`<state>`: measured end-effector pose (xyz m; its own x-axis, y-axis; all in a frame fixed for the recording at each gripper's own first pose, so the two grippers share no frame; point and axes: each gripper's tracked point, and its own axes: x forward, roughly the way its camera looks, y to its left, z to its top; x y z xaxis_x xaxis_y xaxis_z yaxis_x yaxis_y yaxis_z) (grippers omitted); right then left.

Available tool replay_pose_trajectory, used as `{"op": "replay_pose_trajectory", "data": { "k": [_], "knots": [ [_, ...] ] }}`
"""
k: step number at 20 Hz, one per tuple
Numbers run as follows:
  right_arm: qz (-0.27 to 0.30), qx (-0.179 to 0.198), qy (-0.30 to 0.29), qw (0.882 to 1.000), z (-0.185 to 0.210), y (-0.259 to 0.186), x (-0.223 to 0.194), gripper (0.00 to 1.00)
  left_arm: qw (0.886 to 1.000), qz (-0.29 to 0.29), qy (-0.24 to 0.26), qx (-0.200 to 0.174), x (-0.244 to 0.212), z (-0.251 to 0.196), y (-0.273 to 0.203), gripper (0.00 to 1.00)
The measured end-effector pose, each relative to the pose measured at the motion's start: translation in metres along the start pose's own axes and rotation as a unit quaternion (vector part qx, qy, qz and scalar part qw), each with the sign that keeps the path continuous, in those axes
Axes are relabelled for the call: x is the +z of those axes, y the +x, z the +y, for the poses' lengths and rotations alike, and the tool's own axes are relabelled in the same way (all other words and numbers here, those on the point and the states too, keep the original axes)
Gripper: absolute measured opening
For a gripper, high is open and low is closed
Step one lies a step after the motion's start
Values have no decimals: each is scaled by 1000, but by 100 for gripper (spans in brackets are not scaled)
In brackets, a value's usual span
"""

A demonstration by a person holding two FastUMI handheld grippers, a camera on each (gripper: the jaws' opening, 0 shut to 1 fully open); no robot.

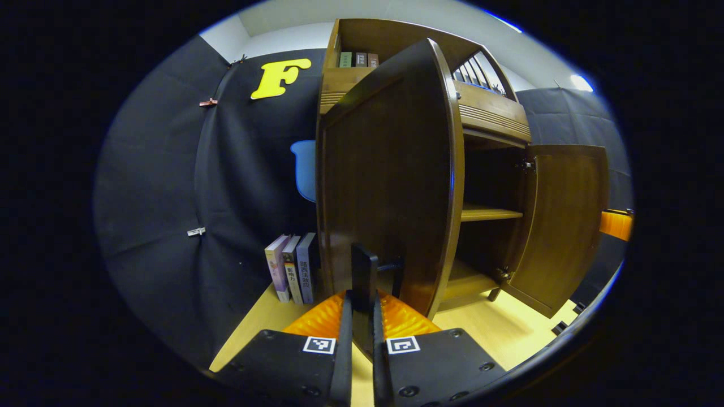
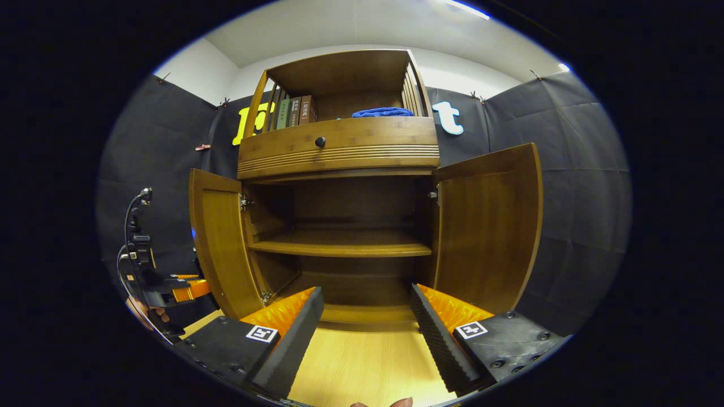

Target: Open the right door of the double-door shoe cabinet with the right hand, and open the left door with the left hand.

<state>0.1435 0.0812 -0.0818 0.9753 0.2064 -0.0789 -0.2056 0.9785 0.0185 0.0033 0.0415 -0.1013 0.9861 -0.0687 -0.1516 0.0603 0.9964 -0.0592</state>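
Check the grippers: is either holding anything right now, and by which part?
Left gripper is shut on the left door, gripping its dark handle. Right gripper is open and holds nothing, facing the open cabinet's shelf.

Right gripper view: the shoe cabinet (image 2: 345,226) is centred, with the left door (image 2: 218,243) swung out at 9 o'clock and the right door (image 2: 489,226) at 3 o'clock. A shelf (image 2: 339,244) is set between them; books (image 2: 291,111) are stood above at 11 o'clock.
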Motion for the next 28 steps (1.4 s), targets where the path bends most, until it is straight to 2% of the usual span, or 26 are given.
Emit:
{"op": "replay_pose_trajectory", "data": {
  "k": [7, 10, 13, 14, 20, 26, 28],
  "knots": [
    [15, 10, -1, 1000, 5, 0, -6, 98, 1000, -2, -10, 27, -1, 50, -8, 12],
    [21, 7, -4, 1000, 3, 0, -8, 98, 999, -6, -32, 21, 1, 67, -10, 11],
    [19, 8, 1, 1000, 4, 1, -7, 94, 999, -5, -27, 17, 0, 80, -10, 7],
    [18, 7, 0, 1000, 4, 2, -6, 98, 1000, -6, -21, 18, 0, 83, -8, 9],
    [18, -1, 6, 1000, 2, 0, -4, 100, 1000, -4, -17, 26, 1, 81, -12, 11],
    [10, -5, 4, 1000, -1, -1, 0, 98, 998, -28, 11, 47, 10, 79, -46, 13],
    [11, -2, -4, 1000, -4, 0, 1, 98, 998, -35, 6, 52, 10, 74, -61, 24]
  ]
}}
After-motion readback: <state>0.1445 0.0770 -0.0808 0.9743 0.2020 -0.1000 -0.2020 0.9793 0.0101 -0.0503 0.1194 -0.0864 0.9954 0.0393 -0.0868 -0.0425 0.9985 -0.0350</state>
